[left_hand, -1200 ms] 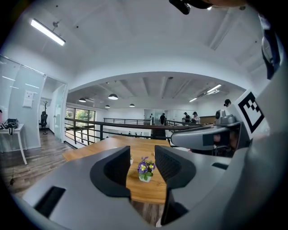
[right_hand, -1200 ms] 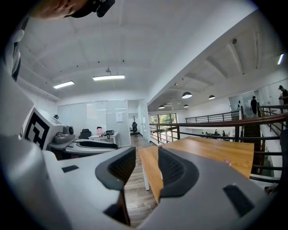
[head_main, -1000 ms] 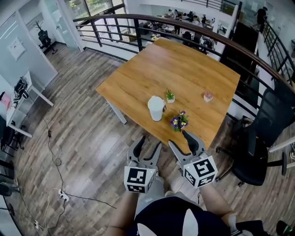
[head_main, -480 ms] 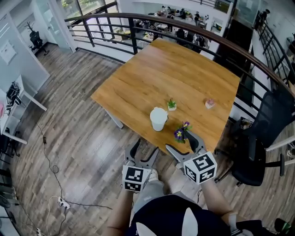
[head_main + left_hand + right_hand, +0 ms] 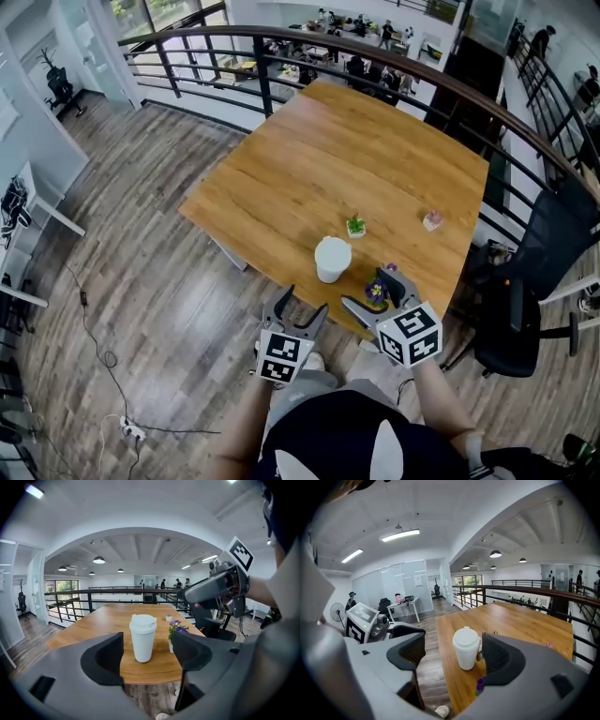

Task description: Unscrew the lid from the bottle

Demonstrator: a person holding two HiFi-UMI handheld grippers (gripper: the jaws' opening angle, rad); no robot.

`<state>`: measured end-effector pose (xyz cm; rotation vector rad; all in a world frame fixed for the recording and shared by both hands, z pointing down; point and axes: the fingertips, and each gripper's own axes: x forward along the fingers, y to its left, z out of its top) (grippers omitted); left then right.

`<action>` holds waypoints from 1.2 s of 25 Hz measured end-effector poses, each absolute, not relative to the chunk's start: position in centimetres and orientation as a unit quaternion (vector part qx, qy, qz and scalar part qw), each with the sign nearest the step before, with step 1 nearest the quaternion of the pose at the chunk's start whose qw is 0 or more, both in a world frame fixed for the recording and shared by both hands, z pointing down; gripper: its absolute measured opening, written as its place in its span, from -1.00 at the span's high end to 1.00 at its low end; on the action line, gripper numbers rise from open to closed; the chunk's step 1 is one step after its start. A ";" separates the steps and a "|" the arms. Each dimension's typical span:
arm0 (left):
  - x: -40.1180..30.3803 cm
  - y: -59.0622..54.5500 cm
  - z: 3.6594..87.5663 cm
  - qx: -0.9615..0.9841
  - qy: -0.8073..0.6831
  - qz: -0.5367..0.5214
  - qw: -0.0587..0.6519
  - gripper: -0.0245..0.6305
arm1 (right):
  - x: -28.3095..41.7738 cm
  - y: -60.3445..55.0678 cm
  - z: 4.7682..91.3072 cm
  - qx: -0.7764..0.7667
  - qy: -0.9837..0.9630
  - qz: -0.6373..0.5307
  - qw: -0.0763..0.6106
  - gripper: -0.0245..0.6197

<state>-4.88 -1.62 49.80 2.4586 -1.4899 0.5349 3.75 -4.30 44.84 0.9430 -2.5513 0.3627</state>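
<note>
We look down on a wooden table (image 5: pixel 375 169) set cornerwise, its near edge facing the person. The 2 grippers hang at that edge: the left gripper (image 5: pixel 305 302) short of it over the floor (image 5: pixel 169 300), the right gripper (image 5: pixel 367 287) with its tips reaching over it. Both sets of jaws have just been opening and stand wide apart, with nothing between the pads. The white bottle (image 5: pixel 332 260), its lid (image 5: pixel 332 249) on, stands upright close to the near edge, toward its right end. It lies ahead of both grippers and clear of them. Each gripper view frames it in the gap, beyond the jaws. Just right of it, at the edge, a pot of purple flowers (image 5: pixel 376 292) sits by the right gripper's tips. Behind the bottle stands 1 small green plant (image 5: pixel 356 226), and a pink object (image 5: pixel 432 220) rests near the right edge.
</note>
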 end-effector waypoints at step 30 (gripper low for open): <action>-2.4 -10.5 61.1 0.854 -0.412 0.291 0.130 -0.06 | -1.4 -12.3 51.1 0.271 -0.902 0.116 0.316 -0.54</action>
